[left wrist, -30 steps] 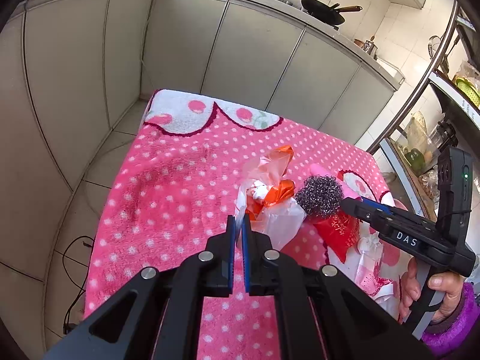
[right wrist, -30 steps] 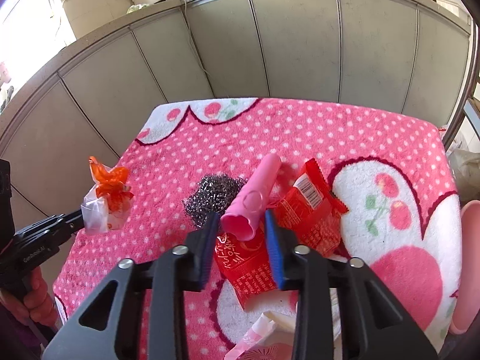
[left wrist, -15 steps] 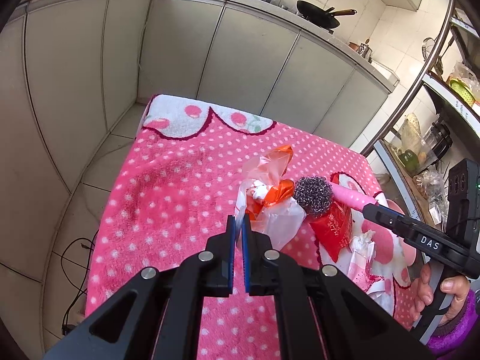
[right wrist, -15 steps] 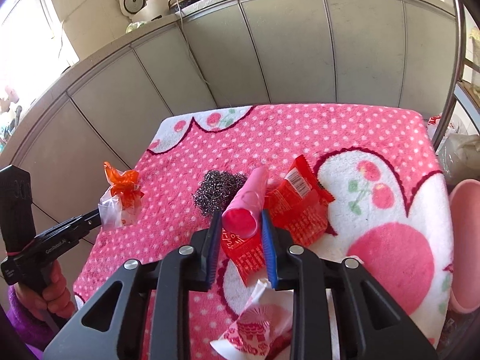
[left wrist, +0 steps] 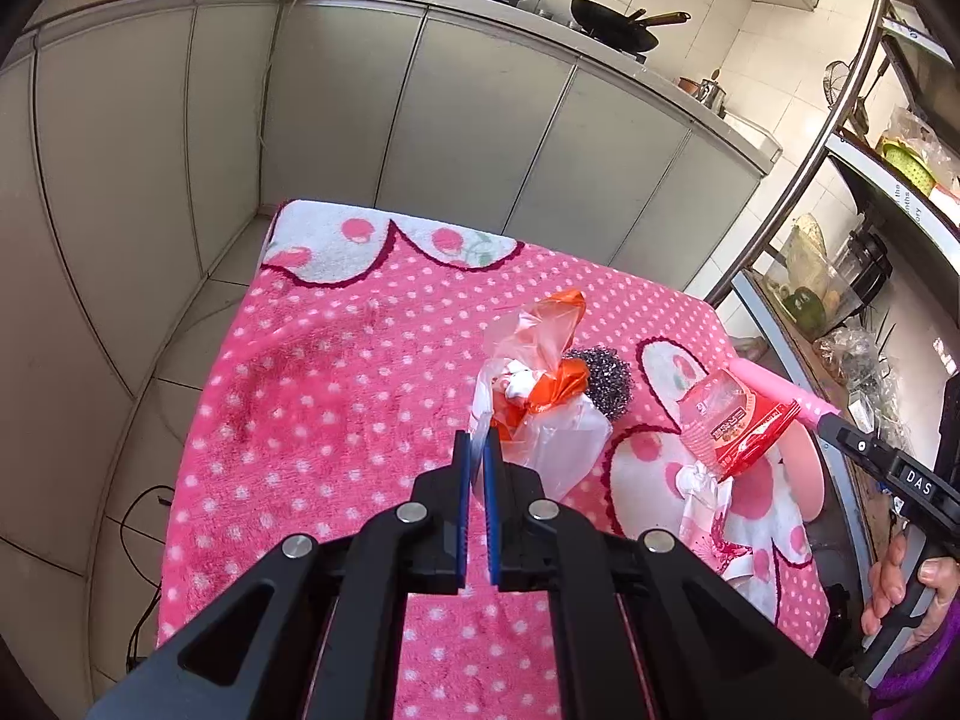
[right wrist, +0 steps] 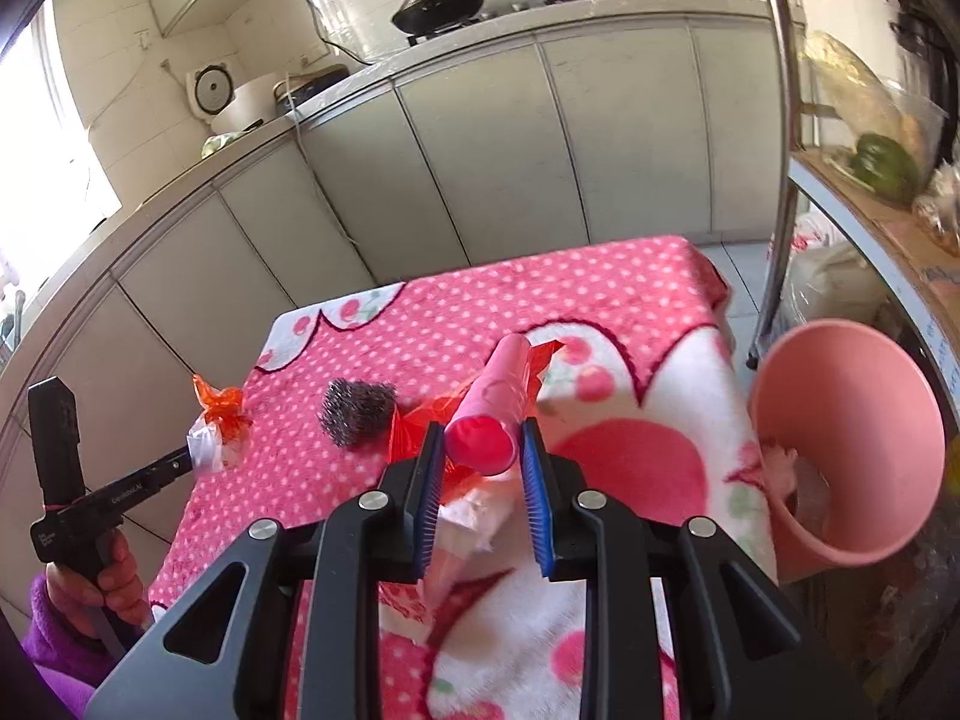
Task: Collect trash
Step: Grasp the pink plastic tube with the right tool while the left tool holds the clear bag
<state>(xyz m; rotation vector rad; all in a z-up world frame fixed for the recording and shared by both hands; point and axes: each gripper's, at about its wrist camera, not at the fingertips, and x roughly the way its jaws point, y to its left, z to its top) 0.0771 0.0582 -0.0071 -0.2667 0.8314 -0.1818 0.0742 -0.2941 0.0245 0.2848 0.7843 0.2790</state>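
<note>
The pink tube [right wrist: 492,408] sits clamped between the blue pads of the right gripper [right wrist: 483,468], lifted clear of the polka-dot blanket [right wrist: 600,276], open end toward the camera. A red snack wrapper [left wrist: 729,426] hangs with it; from the left wrist view it seems snagged on the tube, though I can't tell whether the pads actually pinch it. Its jaws have just been closing a little further on the tube.

The pink bin [right wrist: 852,438] stands at the blanket's right edge, mouth tilted this way, with some scraps already inside. To finish well, the tube should come over the middle of that mouth before the pads let go, and low enough that the loose wrapper drops in too rather than fluttering onto the floor.

Across the blanket, the left gripper [left wrist: 477,450] is clenched on the clear plastic of the orange-tied bag [left wrist: 540,396], held up off the cloth. A steel wool scourer [right wrist: 355,411] lies between them, untouched, and a crumpled white wrapper [left wrist: 702,498] lies nearer the edge.
</note>
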